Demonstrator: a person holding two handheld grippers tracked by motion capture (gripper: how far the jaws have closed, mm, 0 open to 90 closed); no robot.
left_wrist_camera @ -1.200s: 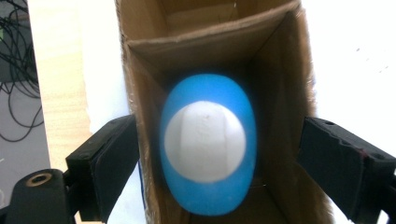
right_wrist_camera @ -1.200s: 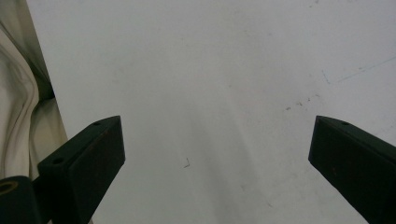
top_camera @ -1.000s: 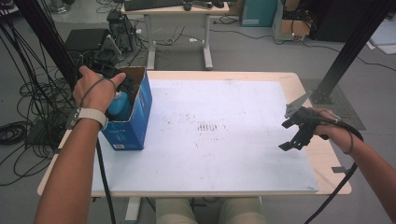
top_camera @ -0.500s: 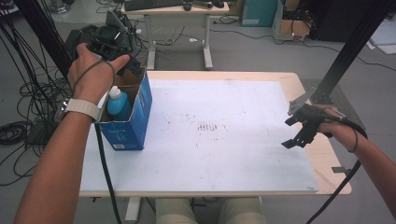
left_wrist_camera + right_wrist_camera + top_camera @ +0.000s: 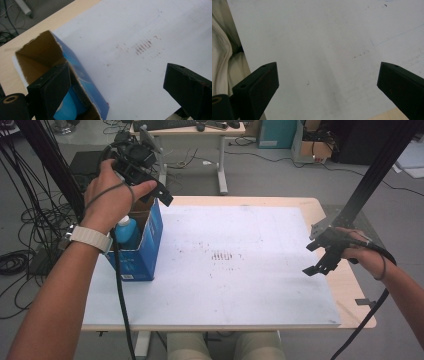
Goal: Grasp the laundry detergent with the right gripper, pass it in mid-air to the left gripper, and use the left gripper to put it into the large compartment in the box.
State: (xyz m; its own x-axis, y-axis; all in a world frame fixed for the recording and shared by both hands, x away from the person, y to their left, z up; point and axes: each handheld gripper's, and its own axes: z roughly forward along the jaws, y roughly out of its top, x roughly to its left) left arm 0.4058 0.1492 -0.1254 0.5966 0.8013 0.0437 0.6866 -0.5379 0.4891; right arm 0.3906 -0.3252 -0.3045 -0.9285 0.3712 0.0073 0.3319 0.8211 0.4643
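So the thing being worked here is a light-blue bottle point(image 5: 127, 231) with a white cap, standing upright inside an open-topped blue cardboard box point(image 5: 148, 251) at the left end of the worktop point(image 5: 240, 285). In the left gripper view you can see the bottle's blue body point(image 5: 67, 107) down in the box, just behind the near finger.

The left gripper point(image 5: 150, 185) is up above the box's far end, fingers spread wide with nothing between them. From there the bottle lies straight below and a bit toward the person, and its long axis runs vertical, so any return grab would have to come down through the torn top of the box rather than from the side. My guess is the drop-in is done and the hand is clearing out.

The right gripper point(image 5: 325, 255) hangs over the right edge of the white sheet, well apart from the box, fingers also wide apart and empty. The left one is way nearer.

There's pale printing on the box's front face, but it's too small and blurry to read. No brand I can make out on the bottle either.
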